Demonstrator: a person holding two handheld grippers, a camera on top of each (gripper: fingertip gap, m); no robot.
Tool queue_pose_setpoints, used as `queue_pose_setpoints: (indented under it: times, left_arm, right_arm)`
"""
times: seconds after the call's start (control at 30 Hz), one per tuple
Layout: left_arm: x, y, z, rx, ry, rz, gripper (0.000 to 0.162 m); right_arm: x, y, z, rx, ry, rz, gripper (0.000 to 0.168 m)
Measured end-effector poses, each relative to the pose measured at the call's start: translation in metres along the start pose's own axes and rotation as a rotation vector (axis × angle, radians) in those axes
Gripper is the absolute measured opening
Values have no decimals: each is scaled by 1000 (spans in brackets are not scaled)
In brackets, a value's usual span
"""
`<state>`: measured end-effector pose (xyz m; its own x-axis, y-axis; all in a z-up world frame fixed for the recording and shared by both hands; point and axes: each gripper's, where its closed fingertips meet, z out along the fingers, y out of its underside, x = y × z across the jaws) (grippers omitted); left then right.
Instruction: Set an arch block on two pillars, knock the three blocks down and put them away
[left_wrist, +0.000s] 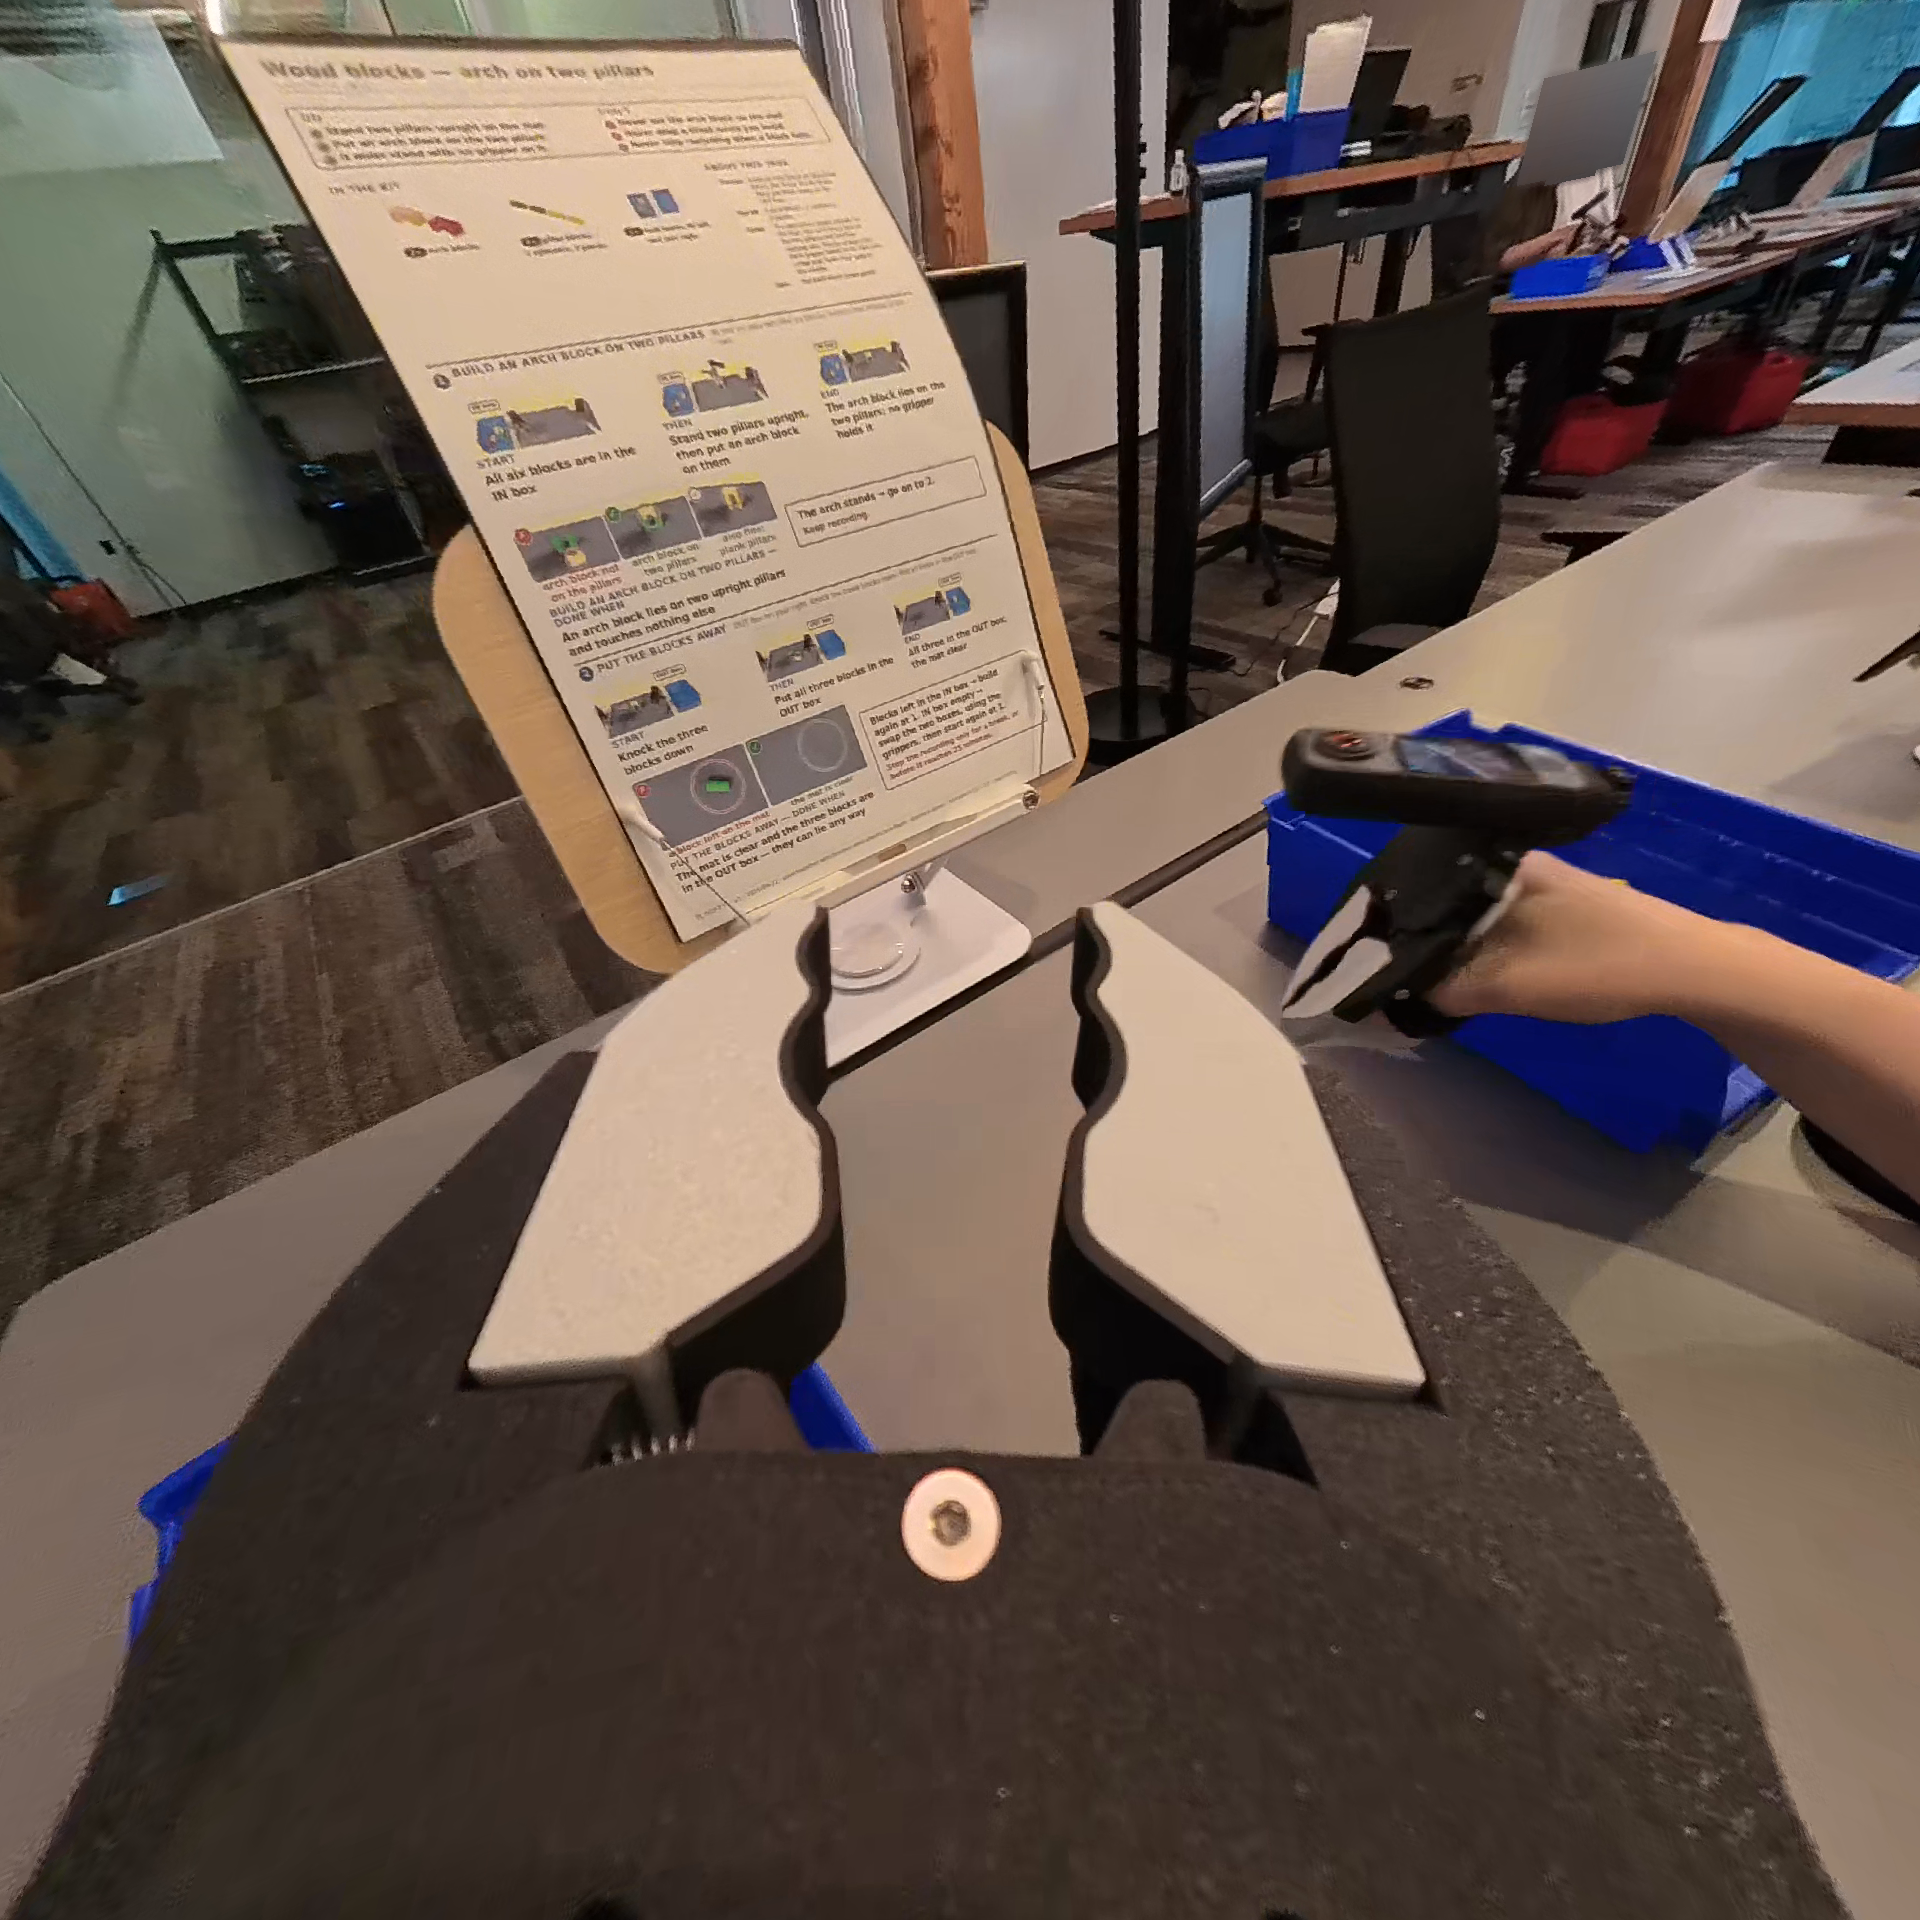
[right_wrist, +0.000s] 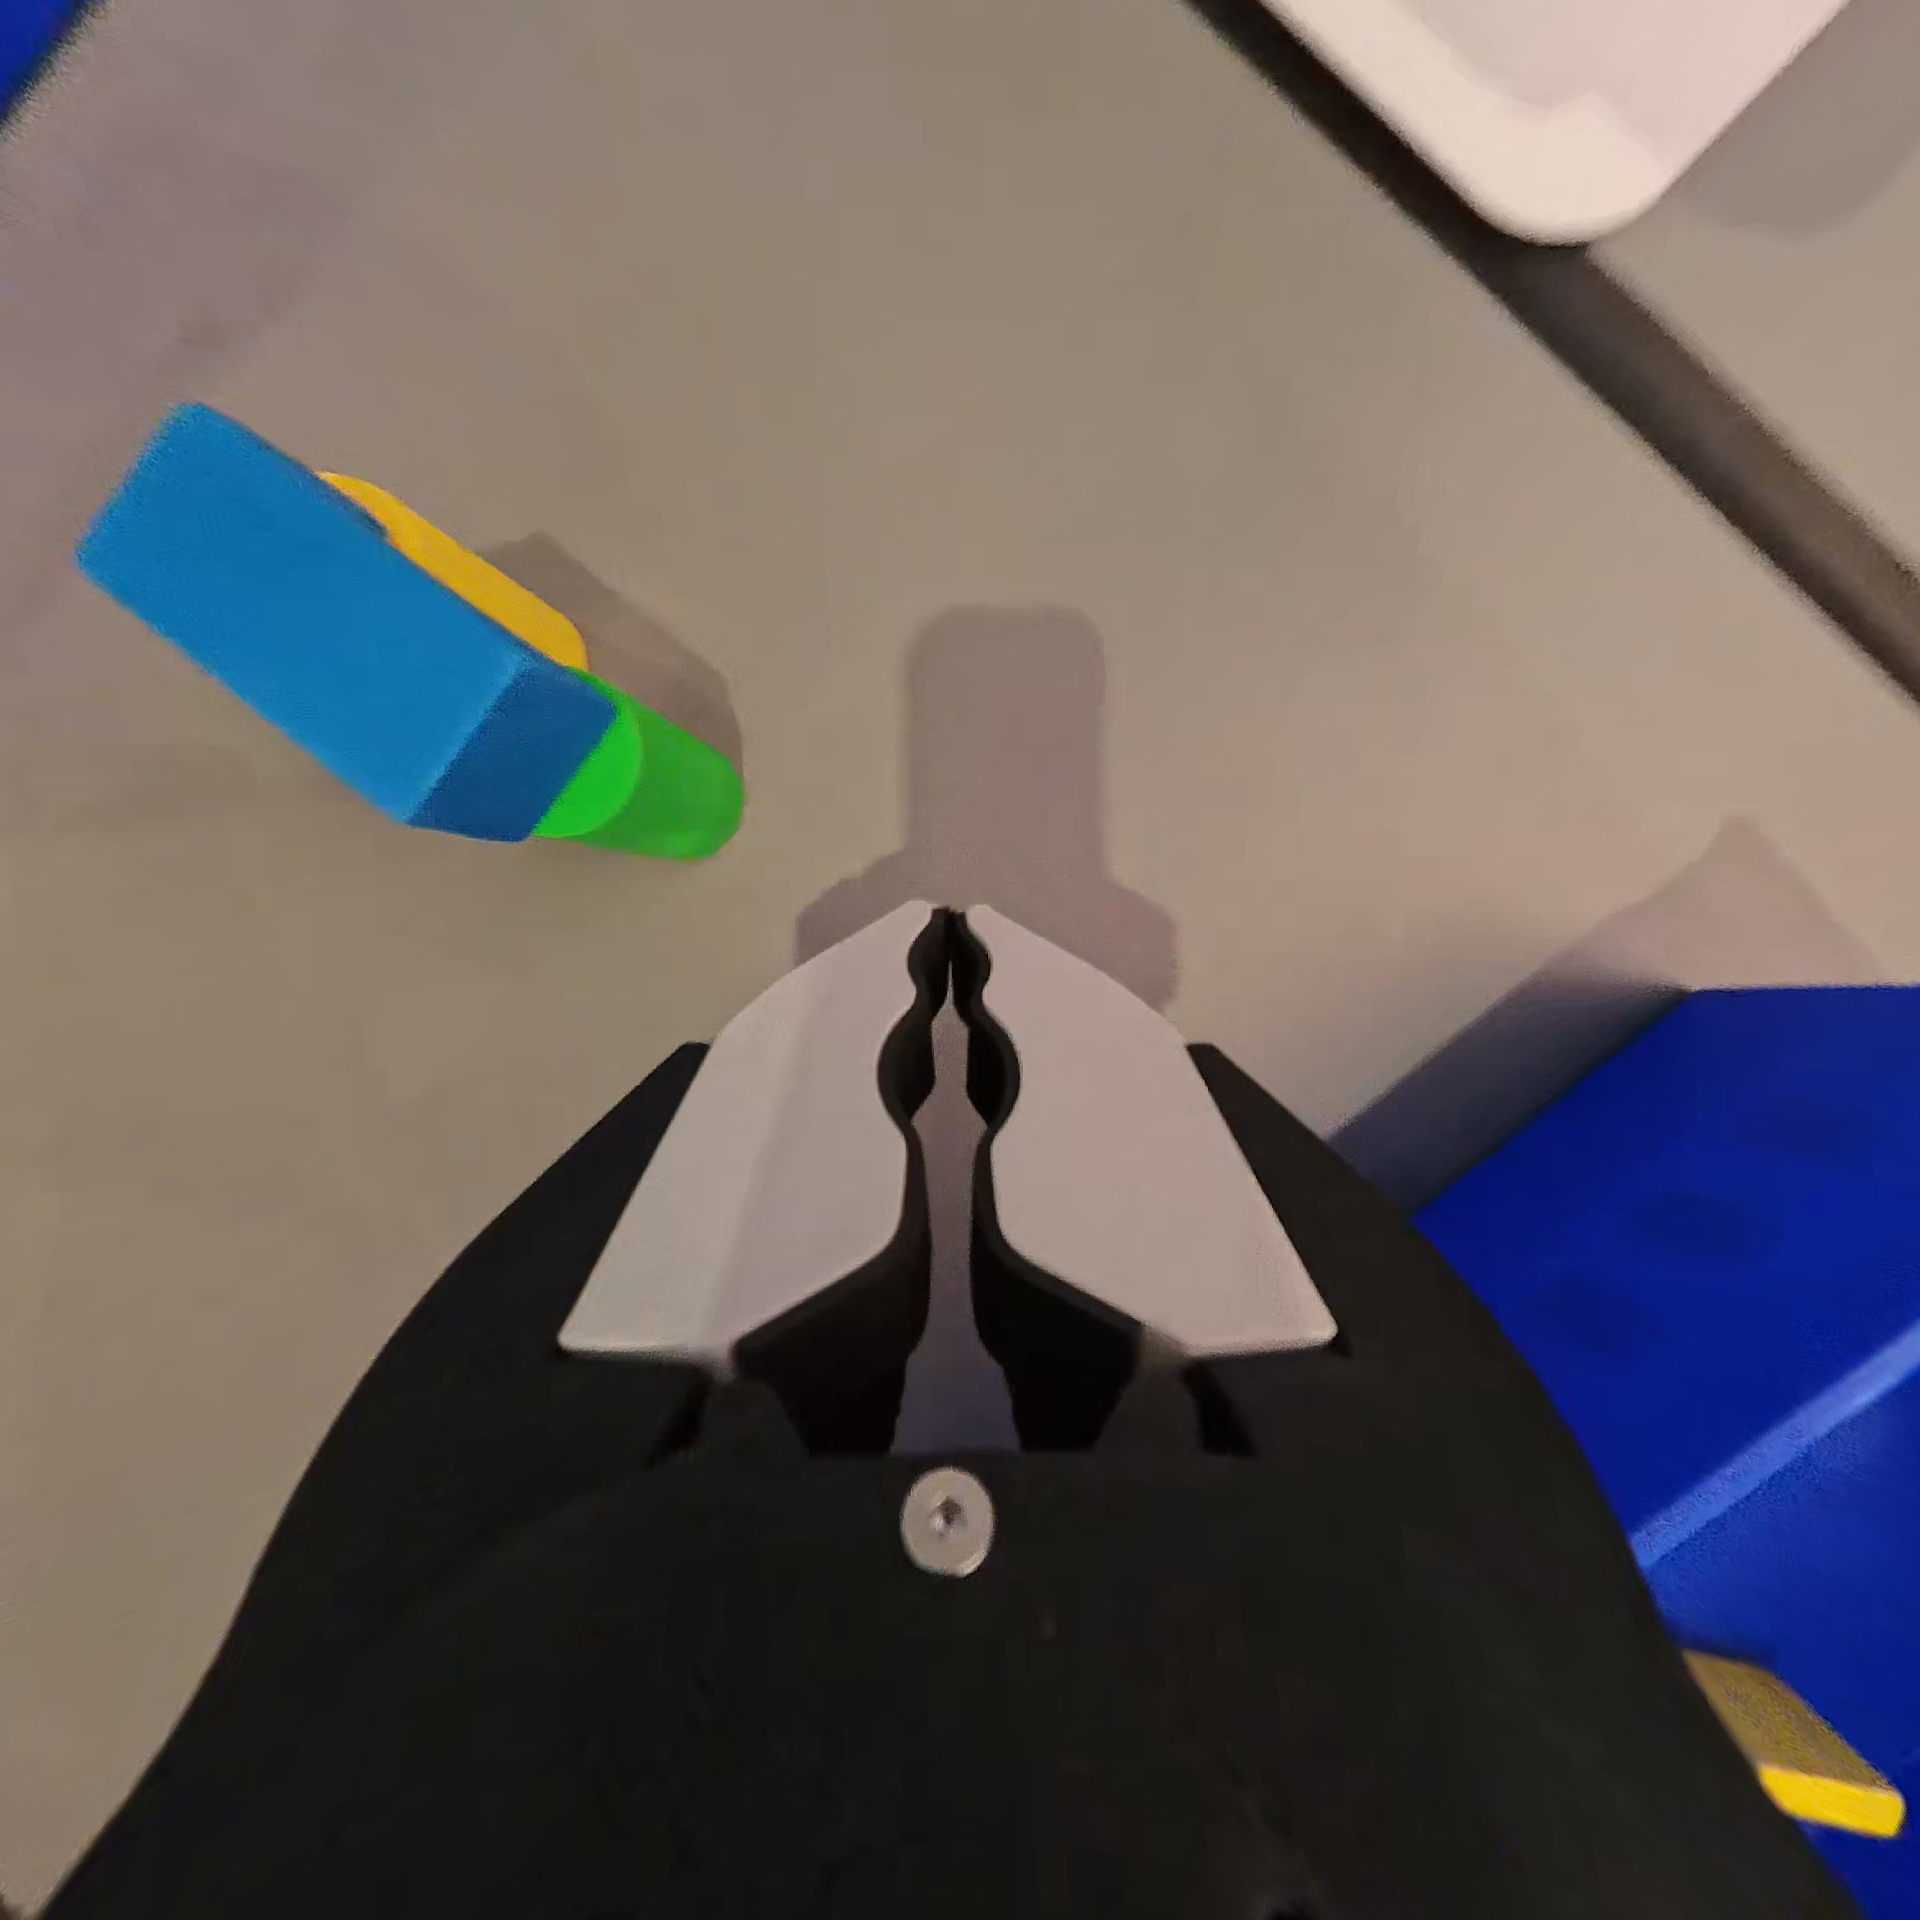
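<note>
In the right wrist view a blue arch block (right_wrist: 301, 613) rests on a yellow pillar (right_wrist: 468, 571) and a green pillar (right_wrist: 665, 790), seen from above on the grey mat (right_wrist: 1039, 416). My right gripper (right_wrist: 948, 914) is shut and empty, hanging above the mat to the right of the stack and apart from it. In the left wrist view it (left_wrist: 1320, 977) is held by a hand in front of a blue box (left_wrist: 1662, 883). My left gripper (left_wrist: 956, 935) is open and empty above the table, facing away from the blocks, which do not show there.
An instruction sheet (left_wrist: 665, 468) stands on a white base (left_wrist: 935, 956) at the mat's far edge. A blue box (right_wrist: 1714, 1299) at the lower right holds a yellow block (right_wrist: 1797, 1766). Another blue box (left_wrist: 166, 1507) lies under my left gripper. The gap from one gripper's tips to the other's is roughly 35 cm. My right gripper's tips are some 12 cm from the yellow pillar (right_wrist: 468, 571).
</note>
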<state>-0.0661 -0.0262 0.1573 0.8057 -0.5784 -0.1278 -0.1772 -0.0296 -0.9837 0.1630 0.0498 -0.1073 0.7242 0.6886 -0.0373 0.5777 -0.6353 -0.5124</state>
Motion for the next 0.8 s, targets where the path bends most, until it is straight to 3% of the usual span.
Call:
queue_pose_setpoints:
  times: [0.3,0.8]
  left_arm:
    - [-6,1,-23,-26,42,-26,45]
    - [-21,-2,-39,8,75,-91,48]
  right_arm:
    - [29,15,1,-202,113,91,1]
    - [38,21,8,-262,110,121,1]
